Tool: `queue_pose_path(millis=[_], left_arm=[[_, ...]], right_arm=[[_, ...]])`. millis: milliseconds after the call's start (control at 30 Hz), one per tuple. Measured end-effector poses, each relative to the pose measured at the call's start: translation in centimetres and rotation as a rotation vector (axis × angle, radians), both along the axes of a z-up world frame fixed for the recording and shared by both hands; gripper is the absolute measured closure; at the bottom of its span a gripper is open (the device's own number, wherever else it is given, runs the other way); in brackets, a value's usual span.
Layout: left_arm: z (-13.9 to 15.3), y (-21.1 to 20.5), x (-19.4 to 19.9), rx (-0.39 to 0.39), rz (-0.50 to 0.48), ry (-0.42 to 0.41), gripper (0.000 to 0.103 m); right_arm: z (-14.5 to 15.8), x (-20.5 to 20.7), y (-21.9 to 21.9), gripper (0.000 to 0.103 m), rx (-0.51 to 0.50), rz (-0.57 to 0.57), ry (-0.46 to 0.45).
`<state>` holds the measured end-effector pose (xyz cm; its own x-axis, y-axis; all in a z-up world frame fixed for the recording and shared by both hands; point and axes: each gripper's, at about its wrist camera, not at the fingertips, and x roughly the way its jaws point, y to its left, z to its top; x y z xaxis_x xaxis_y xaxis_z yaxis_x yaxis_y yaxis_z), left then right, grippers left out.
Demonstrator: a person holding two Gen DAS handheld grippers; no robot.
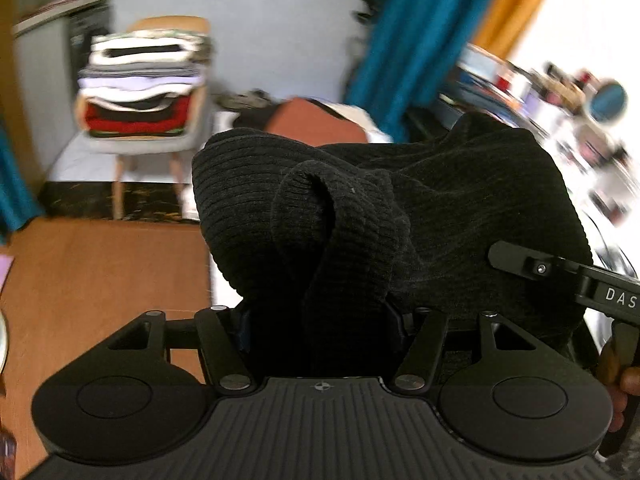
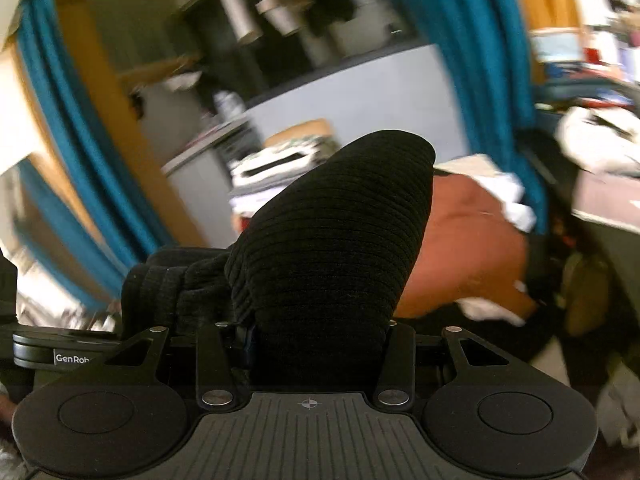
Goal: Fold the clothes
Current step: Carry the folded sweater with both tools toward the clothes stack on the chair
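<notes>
A black ribbed knit garment (image 1: 400,208) fills the middle of the left wrist view, bunched and held up in the air. My left gripper (image 1: 320,320) is shut on its lower folds; the fingertips are buried in the cloth. In the right wrist view the same black garment (image 2: 332,240) bulges up over my right gripper (image 2: 316,332), which is shut on it. The right gripper's body shows at the right edge of the left wrist view (image 1: 568,276), close beside the garment.
A chair (image 1: 140,144) stacked with folded clothes (image 1: 140,84) stands at the back left. A brown table top (image 1: 100,272) lies below left. A rust-brown cloth (image 2: 472,248) lies on a pile ahead. Blue curtains (image 1: 408,32) hang behind. Cluttered shelves (image 1: 580,100) are at the right.
</notes>
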<state>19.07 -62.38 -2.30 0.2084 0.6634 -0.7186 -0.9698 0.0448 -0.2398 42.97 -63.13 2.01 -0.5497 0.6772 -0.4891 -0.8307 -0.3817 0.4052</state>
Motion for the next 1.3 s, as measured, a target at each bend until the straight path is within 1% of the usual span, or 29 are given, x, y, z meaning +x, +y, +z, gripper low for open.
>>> queue_pose_path(millis=[67, 133, 233, 300, 367, 500, 600, 667, 767, 800, 967, 1033, 1100, 1233, 1300], left_arm=[[-0.1, 0.3, -2.3, 0.001, 0.053, -0.021, 0.042], [-0.2, 0.7, -5.0, 0.002, 0.083, -0.023, 0.042], [-0.6, 1.5, -9.2, 0.002, 0.120, -0.027, 0.042], [-1.1, 2.5, -12.1, 0.002, 0.136, -0.030, 0.042], [-1.4, 3.7, -15.7, 0.005, 0.131, -0.031, 0.042], [-0.7, 5.9, -23.5, -0.006, 0.106, -0.018, 0.042], [0.0, 7.5, -28.7, -0.004, 0.091, 0.001, 0.042], [0.2, 8.6, -31.1, 0.002, 0.090, 0.010, 0.042], [0.1, 10.4, -33.7, 0.001, 0.102, 0.002, 0.042], [0.0, 10.8, -34.5, 0.002, 0.108, -0.001, 0.042], [-1.1, 13.5, -37.9, -0.016, 0.142, -0.030, 0.042], [-1.6, 15.2, -39.0, -0.029, 0.141, -0.031, 0.042], [-2.0, 17.1, -40.0, -0.041, 0.134, -0.021, 0.042], [-2.8, 23.1, -41.4, -0.055, 0.127, -0.002, 0.043], [-3.0, 26.7, -42.0, -0.049, 0.129, 0.009, 0.043]], right_arm=[[0.7, -2.6, 2.1, 0.063, 0.012, 0.066, -0.021], [1.0, -5.1, 3.8, 0.063, 0.014, 0.116, -0.030], [1.1, -9.2, 6.0, 0.063, 0.002, 0.152, -0.037], [1.1, -12.7, 7.0, 0.063, -0.002, 0.156, -0.049], [1.2, -16.6, 8.0, 0.063, -0.012, 0.147, -0.052], [1.1, -24.2, 11.0, 0.063, -0.057, 0.104, -0.043], [1.5, -30.1, 12.1, 0.063, -0.080, 0.077, -0.032], [1.6, -33.3, 12.9, 0.063, -0.086, 0.065, -0.018], [1.3, -37.2, 14.1, 0.063, -0.095, 0.055, -0.007], [1.2, -38.3, 14.5, 0.063, -0.099, 0.057, -0.006], [0.1, -41.1, 17.4, 0.063, -0.100, 0.089, -0.028], [-0.4, -42.2, 19.1, 0.063, -0.110, 0.092, -0.029], [-1.1, -42.5, 21.3, 0.063, -0.127, 0.089, -0.024], [-3.0, -43.8, 27.1, 0.063, -0.155, 0.089, -0.009], [-3.7, -44.1, 30.9, 0.063, -0.146, 0.090, 0.002]])
